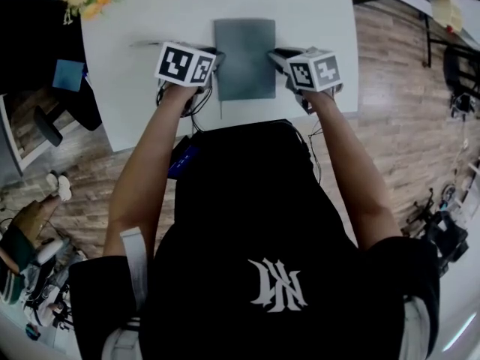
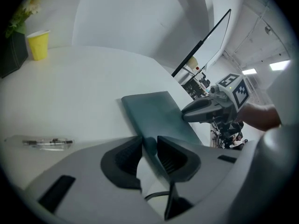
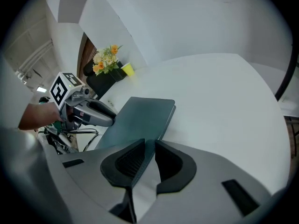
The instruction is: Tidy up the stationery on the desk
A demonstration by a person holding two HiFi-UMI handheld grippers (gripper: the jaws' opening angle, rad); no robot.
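A dark grey-green notebook (image 1: pixel 244 58) hangs flat and low over the white desk (image 1: pixel 307 13), carried between both grippers. My left gripper (image 1: pixel 216 57) is shut on its left edge; in the left gripper view that edge (image 2: pixel 154 108) runs straight between the pads of the gripper (image 2: pixel 149 153). My right gripper (image 1: pixel 276 57) is shut on the opposite edge, and the cover (image 3: pixel 140 118) fills the narrow gap of that gripper (image 3: pixel 148 155). Whether the book's far end touches the desk I cannot tell. Each gripper shows in the other's view, at the book's side.
A pen in a clear sleeve (image 2: pixel 46 143) lies on the desk left of the notebook. At the desk's far left corner stand a yellow cup (image 2: pixel 38 45), a black box (image 2: pixel 11 55) and a bunch of flowers (image 3: pixel 106 59). A dark bar (image 2: pixel 201 45) slants beyond the desk's right side.
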